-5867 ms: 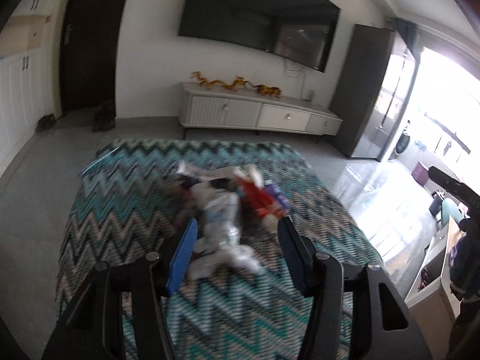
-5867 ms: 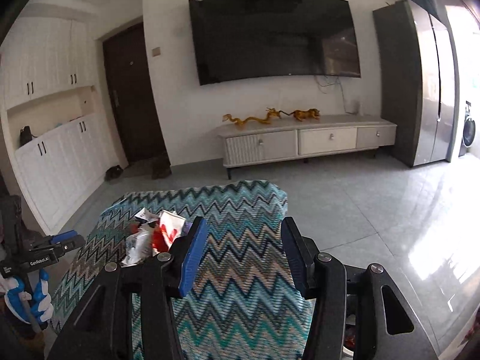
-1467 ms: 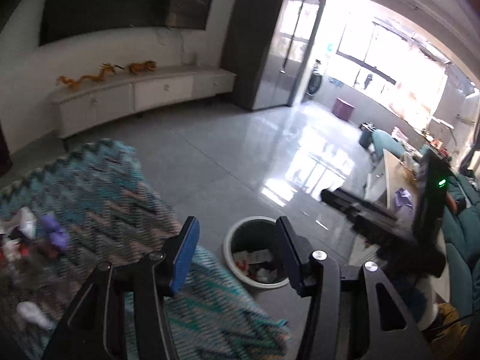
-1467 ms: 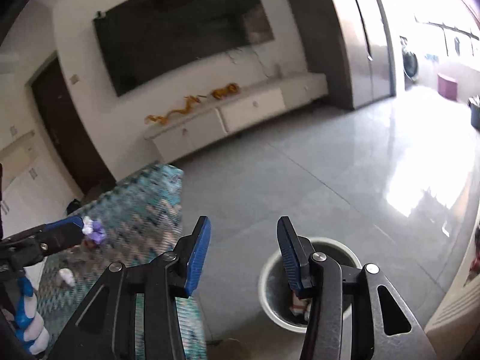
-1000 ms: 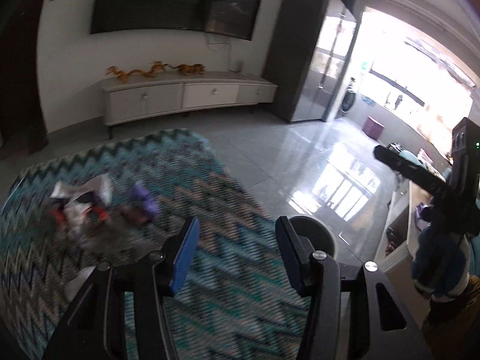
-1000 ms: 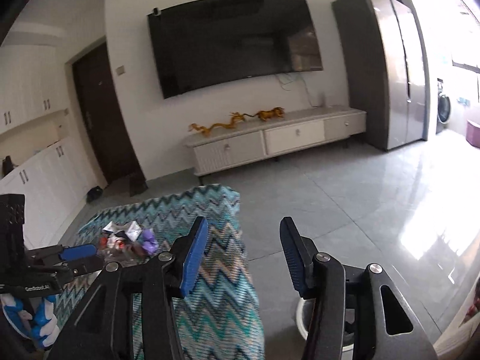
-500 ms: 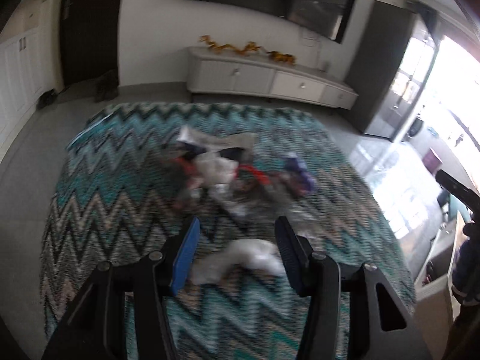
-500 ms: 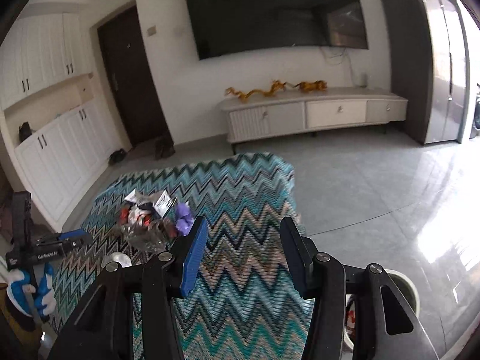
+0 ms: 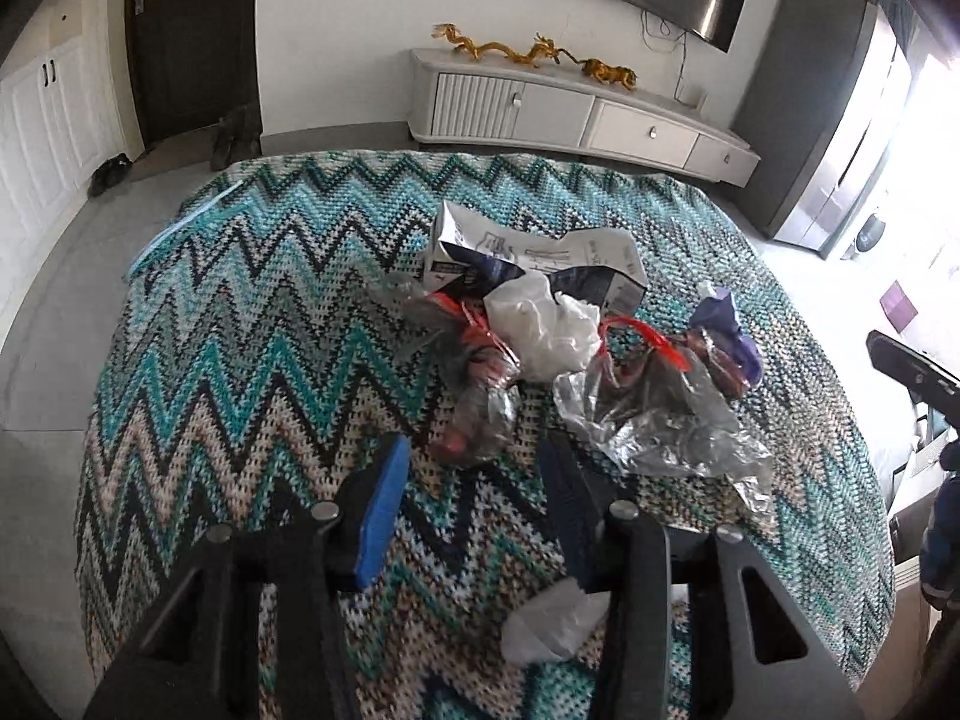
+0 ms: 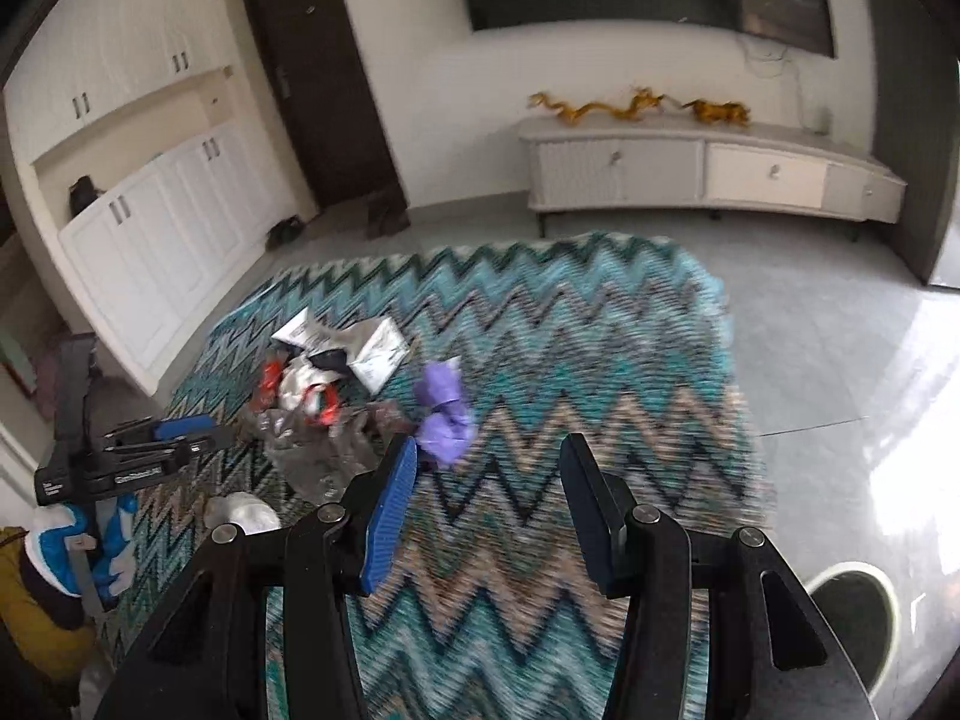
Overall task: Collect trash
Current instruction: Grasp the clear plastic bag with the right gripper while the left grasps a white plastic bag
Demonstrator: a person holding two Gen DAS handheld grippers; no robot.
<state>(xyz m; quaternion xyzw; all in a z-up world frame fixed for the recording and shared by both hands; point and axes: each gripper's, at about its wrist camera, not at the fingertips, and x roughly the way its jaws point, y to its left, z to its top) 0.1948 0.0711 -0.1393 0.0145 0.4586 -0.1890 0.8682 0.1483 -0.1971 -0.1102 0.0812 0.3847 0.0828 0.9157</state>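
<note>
Left gripper point(image 9: 474, 474) low over cloth point(image 9: 252, 324), jaws spread and empty, lined up on dark wrapper point(image 9: 480, 414) at near edge of trash point(image 9: 540, 336). Right gripper point(image 10: 489, 492) empty, jaws apart, near purple scrap point(image 10: 444, 414). Bin point(image 10: 852, 606) on floor, right.
</note>
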